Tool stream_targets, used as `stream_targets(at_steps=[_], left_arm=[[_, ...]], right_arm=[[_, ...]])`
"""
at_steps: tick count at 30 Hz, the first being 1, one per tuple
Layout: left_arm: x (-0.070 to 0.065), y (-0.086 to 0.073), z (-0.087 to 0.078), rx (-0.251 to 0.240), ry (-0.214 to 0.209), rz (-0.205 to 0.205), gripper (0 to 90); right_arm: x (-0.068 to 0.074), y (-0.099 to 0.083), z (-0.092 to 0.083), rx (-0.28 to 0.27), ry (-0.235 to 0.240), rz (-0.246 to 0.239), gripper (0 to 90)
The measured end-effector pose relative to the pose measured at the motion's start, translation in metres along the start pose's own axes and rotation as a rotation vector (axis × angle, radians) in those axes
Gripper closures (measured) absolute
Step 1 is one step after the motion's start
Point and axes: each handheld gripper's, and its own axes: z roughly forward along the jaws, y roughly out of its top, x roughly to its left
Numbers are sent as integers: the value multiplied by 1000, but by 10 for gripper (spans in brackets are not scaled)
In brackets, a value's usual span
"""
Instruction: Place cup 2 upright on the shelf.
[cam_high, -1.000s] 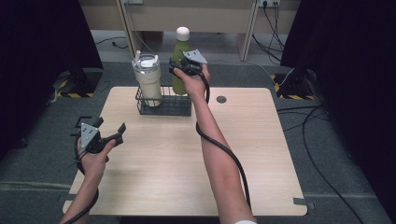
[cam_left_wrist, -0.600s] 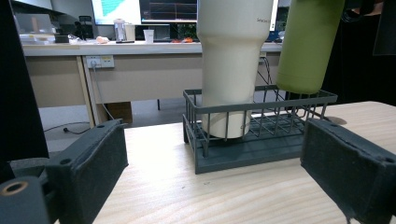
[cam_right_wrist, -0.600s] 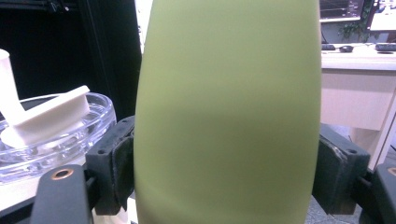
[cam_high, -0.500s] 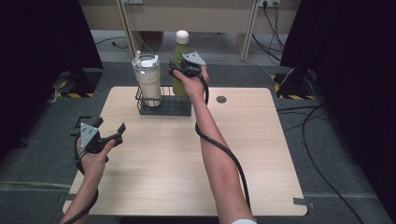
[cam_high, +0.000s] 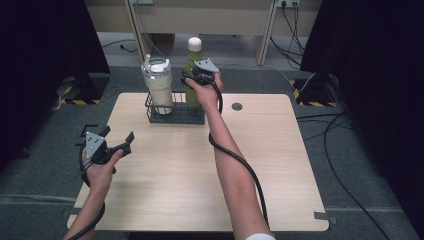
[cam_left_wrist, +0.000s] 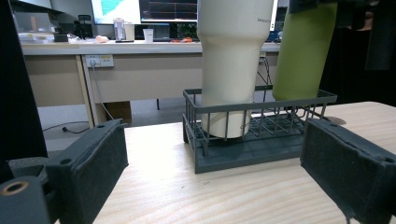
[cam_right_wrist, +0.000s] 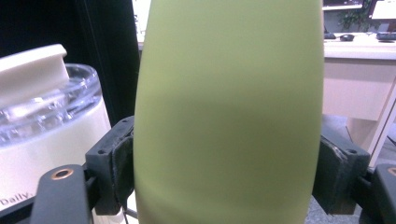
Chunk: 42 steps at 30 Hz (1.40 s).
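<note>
- One wooden table (cam_high: 300, 165) carries a dark wire basket (cam_high: 176, 114) near its far edge.
- In the basket stand a cream tumbler (cam_high: 158, 86) and, just beside it, a green bottle (cam_high: 193, 65) with a white cap, upright.
- The right gripper (cam_high: 192, 79) clamps the bottle's body, pads (cam_right_wrist: 122, 163) pressed on both sides.
- The left gripper (cam_high: 119, 144) hangs over the table's near left, jaws wide, holding nothing.

green bottle (cam_right_wrist: 229, 116): smooth, matt coating
tumbler (cam_left_wrist: 233, 60): cream body with a soft satin sheen; clear glossy plastic lid
wire basket (cam_left_wrist: 261, 135): dark grey coated metal wire, matt
table (cam_high: 175, 175): pale wood grain, smooth
gripper pads (cam_left_wrist: 100, 154): black, rough, foam-like
</note>
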Motion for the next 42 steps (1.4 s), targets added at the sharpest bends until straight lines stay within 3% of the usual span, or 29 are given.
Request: stream_targets(at_steps=[21, 42], left_arm=[[1, 0, 0, 0, 2, -2, 65], [0, -1, 0, 4, 0, -3, 64]], right_arm=[[1, -15, 9, 46, 0, -6, 220], [1, -22, 11, 54, -2, -8, 219]])
